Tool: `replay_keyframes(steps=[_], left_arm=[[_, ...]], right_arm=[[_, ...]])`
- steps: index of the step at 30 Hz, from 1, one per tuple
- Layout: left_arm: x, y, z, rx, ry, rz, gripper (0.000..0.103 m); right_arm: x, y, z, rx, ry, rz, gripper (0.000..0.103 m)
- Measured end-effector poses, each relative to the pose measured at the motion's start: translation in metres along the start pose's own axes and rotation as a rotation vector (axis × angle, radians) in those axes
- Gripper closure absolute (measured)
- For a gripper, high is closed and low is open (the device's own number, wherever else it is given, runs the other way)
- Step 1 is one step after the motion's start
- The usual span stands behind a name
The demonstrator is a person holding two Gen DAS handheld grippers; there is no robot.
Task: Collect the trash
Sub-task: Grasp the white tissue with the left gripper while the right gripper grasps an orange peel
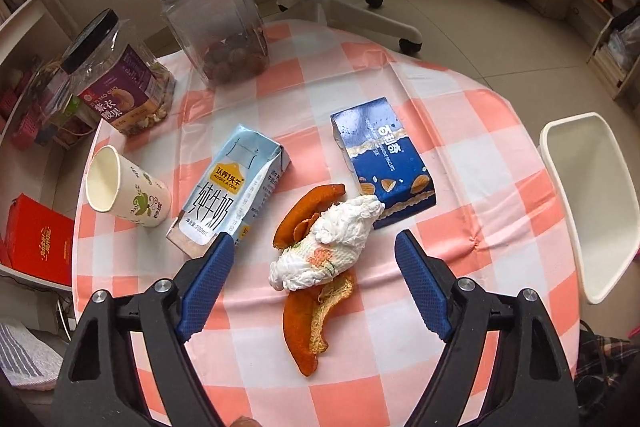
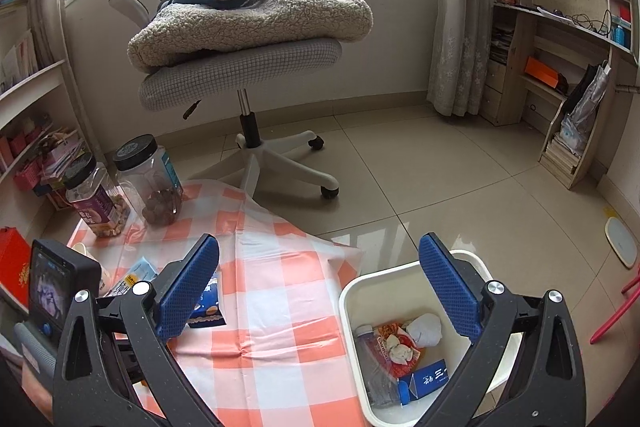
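Hovering over the checked tablecloth [image 1: 460,131], the left gripper [image 1: 310,243] has its jaws apart, with the crumpled tissue [image 1: 332,247] and orange peel [image 1: 308,327] between them but untouched; milk carton [image 1: 232,187], biscuit box [image 1: 384,159] and paper cup [image 1: 124,187] lie nearby; the right gripper [image 2: 320,247] stands spread and empty above the white bin [image 2: 360,291], which holds a bottle [image 2: 372,367] and wrappers [image 2: 396,347].
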State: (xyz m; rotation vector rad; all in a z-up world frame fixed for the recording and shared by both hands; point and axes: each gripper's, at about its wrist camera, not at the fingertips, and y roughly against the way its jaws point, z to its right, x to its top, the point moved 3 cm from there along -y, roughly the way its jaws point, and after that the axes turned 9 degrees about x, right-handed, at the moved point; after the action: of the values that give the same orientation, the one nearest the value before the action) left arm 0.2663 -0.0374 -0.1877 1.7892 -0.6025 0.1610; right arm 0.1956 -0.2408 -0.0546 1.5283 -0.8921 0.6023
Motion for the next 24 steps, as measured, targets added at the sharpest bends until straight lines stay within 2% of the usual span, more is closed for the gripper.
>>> replay_keyframes(steps=[5,7,11,16,20,24], left_arm=[[-0.005,-0.027,0.014,0.014,-0.077,-0.029,0.036],[-0.009,-0.036,0.012,-0.012,-0.074,-0.053,0.054],[-0.013,-0.033,-0.005,-0.103,0.022,-0.074,0.057],[-0.019,0.008,-0.032,-0.206,0.12,-0.028,0.058],[-0.034,0.039,-0.065,-0.202,0.199,0.011,0.058],[-0.053,0.06,-0.109,-0.17,0.334,0.032,0.058]], right_arm=[[-0.005,-0.016,-0.003,0.02,-0.019,-0.059,0.007],[-0.008,-0.022,-0.007,0.021,-0.017,-0.08,0.007],[-0.014,-0.033,-0.014,0.029,-0.025,-0.119,0.007],[-0.025,-0.052,-0.029,0.062,-0.032,-0.193,0.007],[-0.039,-0.068,-0.05,0.101,-0.037,-0.255,0.007],[-0.064,-0.087,-0.086,0.157,0.0,-0.343,0.007]])
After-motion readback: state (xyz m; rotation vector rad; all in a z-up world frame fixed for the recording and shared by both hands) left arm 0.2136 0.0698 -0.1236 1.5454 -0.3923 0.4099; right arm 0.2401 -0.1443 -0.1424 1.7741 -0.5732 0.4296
